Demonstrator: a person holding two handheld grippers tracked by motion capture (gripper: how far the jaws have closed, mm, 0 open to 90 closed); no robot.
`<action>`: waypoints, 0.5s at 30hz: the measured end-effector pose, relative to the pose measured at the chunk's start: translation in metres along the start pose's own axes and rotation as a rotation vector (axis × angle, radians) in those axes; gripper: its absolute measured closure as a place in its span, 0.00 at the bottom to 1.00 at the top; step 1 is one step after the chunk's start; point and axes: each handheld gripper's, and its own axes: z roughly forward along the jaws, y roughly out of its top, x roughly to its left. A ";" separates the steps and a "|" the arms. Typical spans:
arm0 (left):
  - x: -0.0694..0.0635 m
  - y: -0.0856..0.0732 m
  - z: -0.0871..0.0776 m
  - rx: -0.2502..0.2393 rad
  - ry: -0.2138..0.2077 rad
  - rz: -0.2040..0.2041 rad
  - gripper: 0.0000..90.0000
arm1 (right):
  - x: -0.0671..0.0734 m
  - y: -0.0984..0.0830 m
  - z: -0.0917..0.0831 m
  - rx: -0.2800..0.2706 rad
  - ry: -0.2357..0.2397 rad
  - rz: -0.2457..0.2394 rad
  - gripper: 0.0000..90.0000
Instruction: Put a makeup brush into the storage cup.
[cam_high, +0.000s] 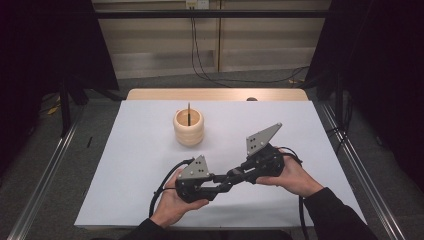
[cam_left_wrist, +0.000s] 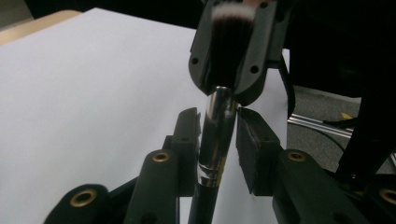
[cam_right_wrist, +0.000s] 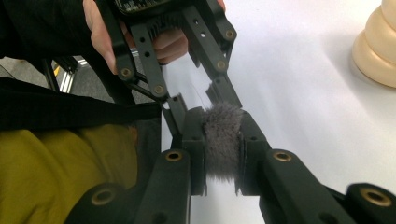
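A makeup brush is held between the two grippers, low over the white sheet (cam_high: 150, 150). My right gripper (cam_right_wrist: 222, 135) is shut on its grey bristles (cam_right_wrist: 223, 144). In the left gripper view the brush's silver ferrule (cam_left_wrist: 217, 135) and black handle run up between the jaws of my left gripper (cam_left_wrist: 218, 121). One pad lies against the ferrule and a thin sliver of white shows at the other pad. In the high view the left gripper (cam_high: 222, 181) and right gripper (cam_high: 239, 173) meet tip to tip near the front of the table.
A cream ribbed holder (cam_high: 189, 127) stands upright at the middle of the sheet, with a thin stick (cam_high: 189, 111) in it. It also appears at the right edge of the right gripper view (cam_right_wrist: 378, 46). Bare wood shows along the table's far edge (cam_high: 215, 94).
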 end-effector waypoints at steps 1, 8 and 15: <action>0.000 0.000 0.000 -0.003 -0.008 -0.001 0.83 | 0.000 -0.001 0.000 -0.003 0.001 0.003 0.87; -0.001 -0.001 0.000 -0.019 -0.019 0.006 0.86 | 0.000 -0.002 0.000 -0.030 0.008 0.013 0.87; -0.001 0.000 -0.003 -0.013 -0.009 0.005 0.87 | 0.001 -0.004 0.000 -0.060 0.014 0.013 0.86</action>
